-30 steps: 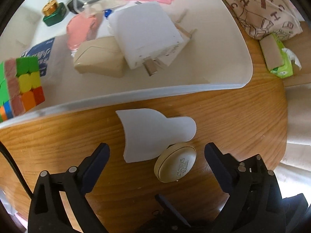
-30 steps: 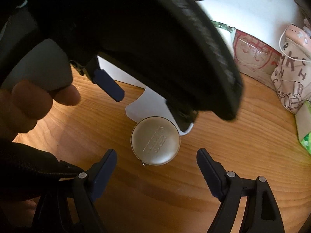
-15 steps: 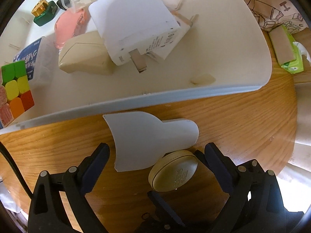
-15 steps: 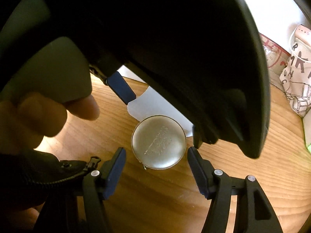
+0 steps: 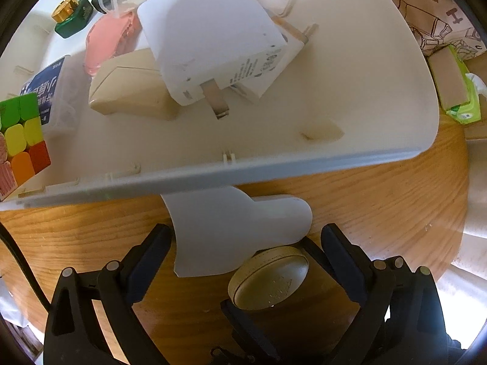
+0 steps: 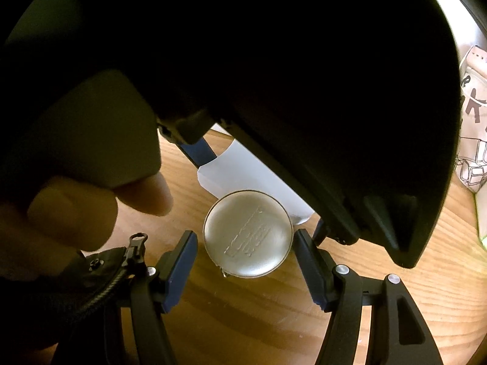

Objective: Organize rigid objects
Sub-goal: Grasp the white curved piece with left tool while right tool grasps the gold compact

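A round beige zip case (image 6: 248, 233) lies on the wooden table, also in the left wrist view (image 5: 269, 281). My right gripper (image 6: 243, 254) straddles it; the right pad touches its rim, the left pad stands a little off. A flat white bottle-shaped piece (image 5: 234, 234) lies against the case and partly under the tray edge, also in the right wrist view (image 6: 243, 170). My left gripper (image 5: 243, 249) is open around both, empty. It hangs dark above the case in the right wrist view.
A white tray (image 5: 213, 176) holds a white charger (image 5: 213, 48), beige box (image 5: 131, 94), colour cube (image 5: 21, 143), pink items, green bottle (image 5: 71, 15). A printed bag (image 5: 426, 9) and green tissue pack (image 5: 456, 91) lie right. A hand (image 6: 76, 210) grips the left handle.
My right gripper has narrowed around the round case. My left gripper has moved forward towards the tray, so the white piece now sits between its fingers.
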Action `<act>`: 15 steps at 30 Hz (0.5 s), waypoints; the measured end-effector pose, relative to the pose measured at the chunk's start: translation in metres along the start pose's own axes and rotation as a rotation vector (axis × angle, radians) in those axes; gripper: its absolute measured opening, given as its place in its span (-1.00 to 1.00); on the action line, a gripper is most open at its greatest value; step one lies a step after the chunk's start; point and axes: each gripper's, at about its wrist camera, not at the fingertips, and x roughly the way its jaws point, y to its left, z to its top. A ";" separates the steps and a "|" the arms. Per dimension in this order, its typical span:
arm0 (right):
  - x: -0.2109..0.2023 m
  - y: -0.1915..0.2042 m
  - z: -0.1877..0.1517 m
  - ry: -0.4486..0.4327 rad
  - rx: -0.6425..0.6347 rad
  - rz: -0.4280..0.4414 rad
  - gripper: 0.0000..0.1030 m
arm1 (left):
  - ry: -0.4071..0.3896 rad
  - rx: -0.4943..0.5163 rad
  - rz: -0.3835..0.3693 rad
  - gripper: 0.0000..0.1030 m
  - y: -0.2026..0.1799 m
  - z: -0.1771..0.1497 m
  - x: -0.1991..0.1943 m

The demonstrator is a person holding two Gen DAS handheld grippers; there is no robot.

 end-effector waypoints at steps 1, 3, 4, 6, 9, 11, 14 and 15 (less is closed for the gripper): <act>0.000 0.000 0.000 -0.001 0.001 -0.001 0.28 | 0.000 0.000 0.000 0.94 0.002 0.001 0.000; 0.002 -0.001 0.003 -0.001 0.001 -0.002 0.28 | 0.000 0.002 0.000 0.94 0.003 0.002 0.000; 0.002 -0.001 0.004 0.000 0.002 -0.003 0.28 | -0.001 0.004 0.000 0.94 0.005 0.003 0.000; 0.000 -0.002 0.003 0.000 0.002 -0.005 0.27 | -0.002 0.005 0.000 0.94 0.006 0.003 0.000; -0.003 -0.008 -0.001 -0.001 -0.001 -0.013 0.21 | -0.004 0.009 0.004 0.94 0.007 0.004 -0.001; -0.003 -0.009 -0.001 -0.001 -0.002 -0.019 0.14 | -0.004 0.013 0.008 0.93 0.007 0.004 0.001; -0.005 -0.010 -0.002 -0.003 0.003 -0.016 0.07 | -0.005 0.012 0.009 0.93 0.006 0.005 0.002; -0.006 -0.014 -0.001 -0.003 0.003 -0.014 0.07 | -0.007 0.010 0.009 0.92 0.005 0.005 0.002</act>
